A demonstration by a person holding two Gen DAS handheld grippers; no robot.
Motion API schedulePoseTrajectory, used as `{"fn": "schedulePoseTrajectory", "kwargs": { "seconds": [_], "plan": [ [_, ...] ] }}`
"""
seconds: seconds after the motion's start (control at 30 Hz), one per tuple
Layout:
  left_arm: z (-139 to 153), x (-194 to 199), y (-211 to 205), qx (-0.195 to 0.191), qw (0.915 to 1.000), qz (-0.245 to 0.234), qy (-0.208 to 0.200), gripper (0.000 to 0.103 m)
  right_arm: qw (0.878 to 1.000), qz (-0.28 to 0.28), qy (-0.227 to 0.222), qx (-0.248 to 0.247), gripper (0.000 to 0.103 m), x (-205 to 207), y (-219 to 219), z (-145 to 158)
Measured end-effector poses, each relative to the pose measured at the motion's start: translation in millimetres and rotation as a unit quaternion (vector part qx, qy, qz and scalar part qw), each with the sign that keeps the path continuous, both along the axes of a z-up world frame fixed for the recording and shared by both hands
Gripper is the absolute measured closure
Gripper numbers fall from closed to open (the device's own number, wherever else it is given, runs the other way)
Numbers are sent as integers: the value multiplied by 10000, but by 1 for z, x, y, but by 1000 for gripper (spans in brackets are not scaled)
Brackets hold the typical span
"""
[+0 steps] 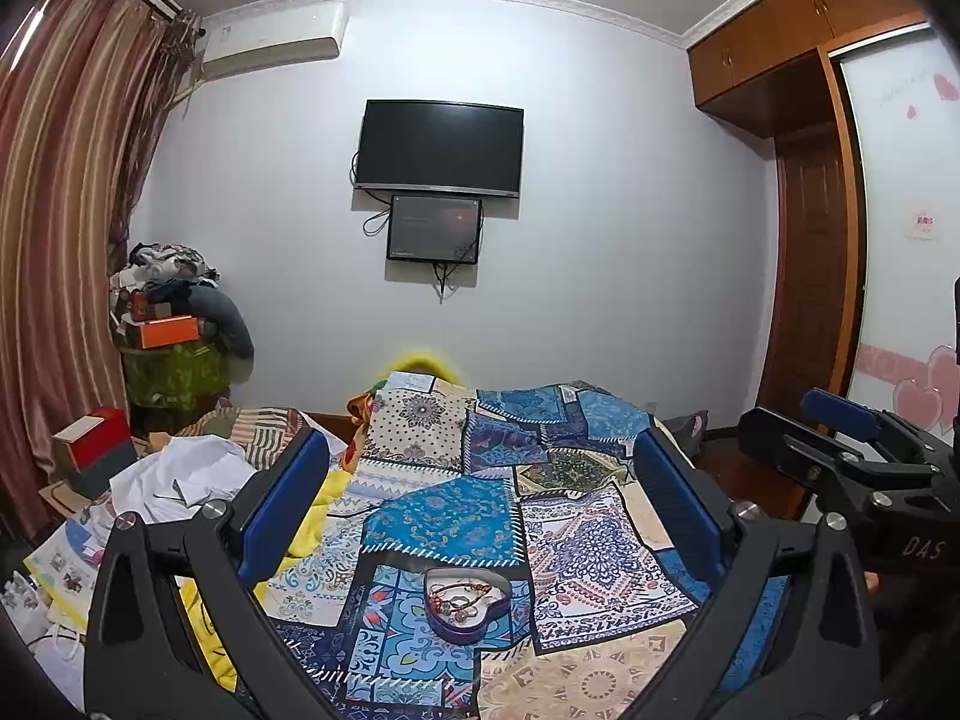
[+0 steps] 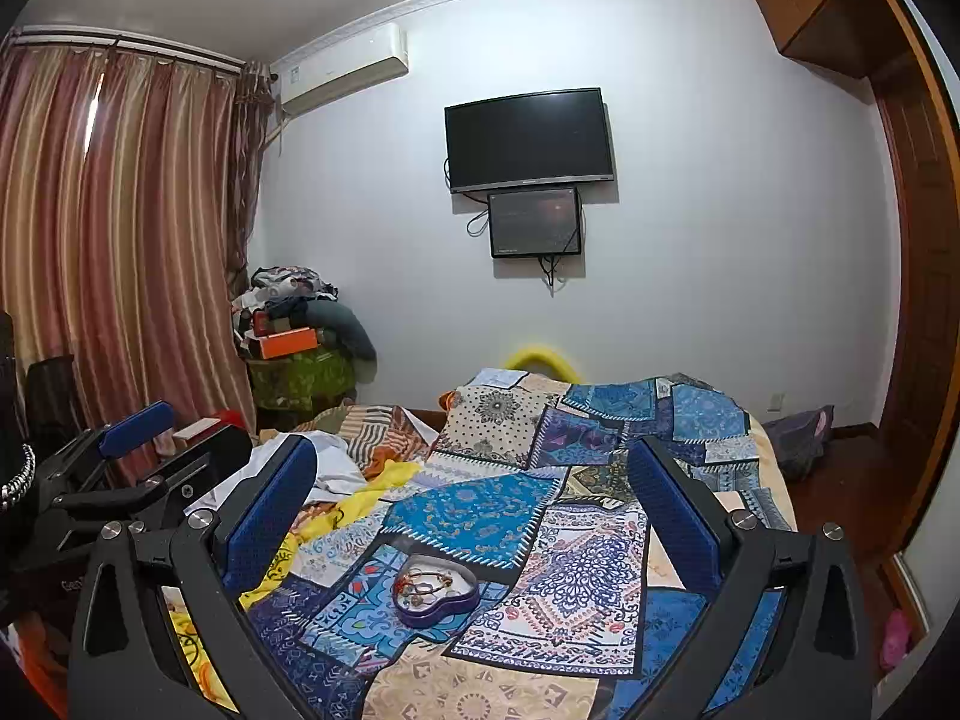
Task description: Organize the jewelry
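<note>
A purple heart-shaped box [image 1: 467,603] lies open on the patchwork bedspread [image 1: 456,516], with bracelets and rings [image 1: 459,593] inside. It also shows in the right wrist view [image 2: 436,594]. My left gripper [image 1: 480,468] is open and empty, raised above the bed with the box low between its blue pads [image 1: 282,498]. My right gripper [image 2: 474,480] is open and empty too, held level beside the left one. The right gripper shows at the right edge of the left wrist view [image 1: 840,438], and the left gripper shows at the left of the right wrist view [image 2: 138,450].
White cloth [image 1: 180,474] and a yellow fabric [image 2: 354,504] lie on the bed's left side. Red and grey boxes [image 1: 96,450] and a pile of clothes [image 1: 174,324] stand left by the curtain [image 1: 54,228]. A wardrobe [image 1: 828,180] is on the right.
</note>
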State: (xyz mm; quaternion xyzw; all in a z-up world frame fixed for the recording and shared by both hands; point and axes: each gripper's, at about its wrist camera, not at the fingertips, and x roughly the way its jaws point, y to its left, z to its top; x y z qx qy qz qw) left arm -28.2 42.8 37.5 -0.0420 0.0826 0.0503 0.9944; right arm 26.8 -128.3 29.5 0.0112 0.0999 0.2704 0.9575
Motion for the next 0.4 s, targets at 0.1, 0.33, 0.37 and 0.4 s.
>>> {"fn": "schedulePoseTrajectory", "kwargs": {
  "seconds": [0.1, 0.33, 0.37, 0.4],
  "plan": [
    [-1, 1, 2, -13, 10000, 19, 15, 1, 10000, -6, 13, 1, 0, 1, 0, -2],
    [-3, 2, 5, -44, 10000, 44, 34, 1, 10000, -16, 56, 3, 0, 4, 0, -1],
    [-4, 2, 6, -42, 10000, 55, 36, 1, 10000, -15, 59, 5, 0, 4, 0, -1],
    [-4, 2, 7, -42, 10000, 66, 40, 1, 10000, -13, 64, 3, 0, 4, 0, -2]
  ]
}}
